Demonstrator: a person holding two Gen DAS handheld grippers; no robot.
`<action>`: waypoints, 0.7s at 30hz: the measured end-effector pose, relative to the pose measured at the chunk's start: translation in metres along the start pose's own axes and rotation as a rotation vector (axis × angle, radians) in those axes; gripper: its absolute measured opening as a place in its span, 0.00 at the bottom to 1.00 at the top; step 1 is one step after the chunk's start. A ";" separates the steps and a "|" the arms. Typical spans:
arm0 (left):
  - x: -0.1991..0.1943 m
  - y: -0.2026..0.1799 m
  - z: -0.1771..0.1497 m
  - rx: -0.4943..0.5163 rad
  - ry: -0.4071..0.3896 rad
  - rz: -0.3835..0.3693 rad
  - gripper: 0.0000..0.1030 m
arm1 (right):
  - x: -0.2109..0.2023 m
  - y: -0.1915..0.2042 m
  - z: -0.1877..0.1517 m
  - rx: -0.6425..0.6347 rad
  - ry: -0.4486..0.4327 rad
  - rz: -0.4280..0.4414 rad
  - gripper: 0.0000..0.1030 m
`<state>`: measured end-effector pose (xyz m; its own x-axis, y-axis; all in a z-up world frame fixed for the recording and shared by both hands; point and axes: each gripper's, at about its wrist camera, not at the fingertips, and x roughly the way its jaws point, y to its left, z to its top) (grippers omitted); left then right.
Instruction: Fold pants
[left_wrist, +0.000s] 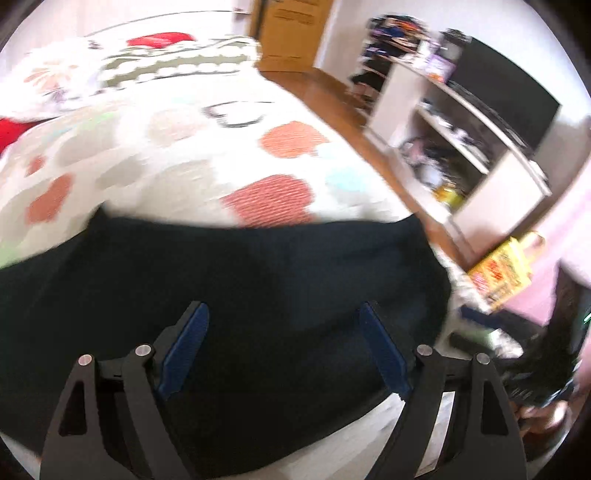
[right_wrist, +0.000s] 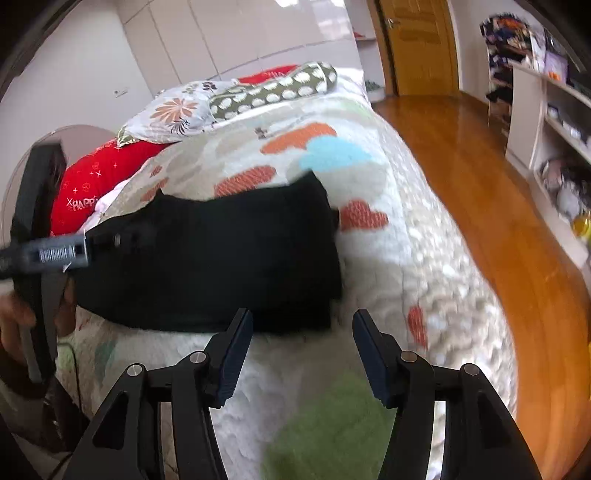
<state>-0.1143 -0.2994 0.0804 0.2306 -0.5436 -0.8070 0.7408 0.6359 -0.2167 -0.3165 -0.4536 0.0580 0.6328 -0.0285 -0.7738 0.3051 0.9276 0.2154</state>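
Note:
The black pants (right_wrist: 221, 258) lie folded into a flat rectangle on the patterned bedspread (right_wrist: 388, 258). In the left wrist view the pants (left_wrist: 240, 288) fill the lower half, right under my left gripper (left_wrist: 284, 314), which is open and empty above the cloth. My right gripper (right_wrist: 303, 321) is open and empty, hovering just off the near edge of the pants, over the bedspread. The left gripper's body (right_wrist: 40, 254) shows at the left edge of the right wrist view, over the pants' left end.
Pillows (right_wrist: 221, 99) lie at the head of the bed. A wooden floor (right_wrist: 498, 206) runs along the bed's right side, with white shelves (right_wrist: 546, 122) and a wooden door (right_wrist: 421, 48) beyond. A yellow box (left_wrist: 502, 269) and a dark TV (left_wrist: 506, 96) stand to the right.

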 end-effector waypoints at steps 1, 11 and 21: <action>0.009 -0.007 0.009 0.025 0.015 -0.042 0.82 | 0.002 -0.003 -0.003 0.012 0.007 0.013 0.56; 0.082 -0.049 0.051 0.212 0.167 -0.196 0.82 | 0.011 -0.008 -0.011 0.083 -0.018 0.114 0.73; 0.114 -0.086 0.065 0.339 0.204 -0.216 0.82 | 0.025 -0.006 -0.004 0.181 -0.076 0.179 0.69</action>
<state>-0.1101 -0.4516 0.0427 -0.0555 -0.5035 -0.8622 0.9309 0.2861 -0.2269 -0.3053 -0.4585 0.0345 0.7377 0.0963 -0.6682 0.3015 0.8386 0.4537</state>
